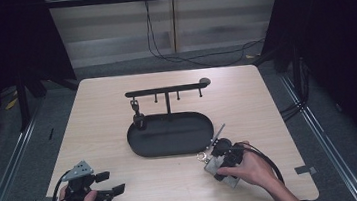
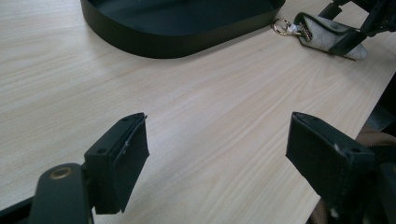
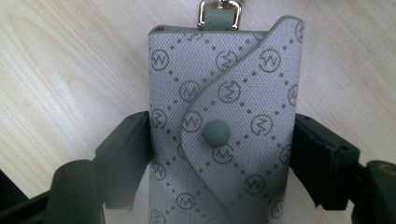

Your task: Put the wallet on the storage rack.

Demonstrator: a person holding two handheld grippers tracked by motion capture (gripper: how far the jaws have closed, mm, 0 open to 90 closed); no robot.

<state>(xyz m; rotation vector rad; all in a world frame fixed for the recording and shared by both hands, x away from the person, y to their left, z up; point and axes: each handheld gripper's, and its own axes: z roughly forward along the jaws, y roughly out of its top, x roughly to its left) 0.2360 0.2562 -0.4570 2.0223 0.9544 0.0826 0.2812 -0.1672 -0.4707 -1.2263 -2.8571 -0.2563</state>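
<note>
Pouch (image 3: 224, 130) clamped in right tool (image 3: 219, 154) — ring end away; left tool (image 2: 215, 154) released.

Through the right gripper view I saw my right gripper (image 3: 219, 154) with both black jaws pressed against the sides of a grey patterned key pouch (image 3: 224, 107). Its curved flap was snapped closed, its metal clasp (image 3: 218, 13) pointed away, over the pale wooden table (image 3: 70, 60).

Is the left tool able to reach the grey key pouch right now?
Probably yes: the left tool is open and bare table lies between, but the right tool already straddles the grey key pouch.
</note>
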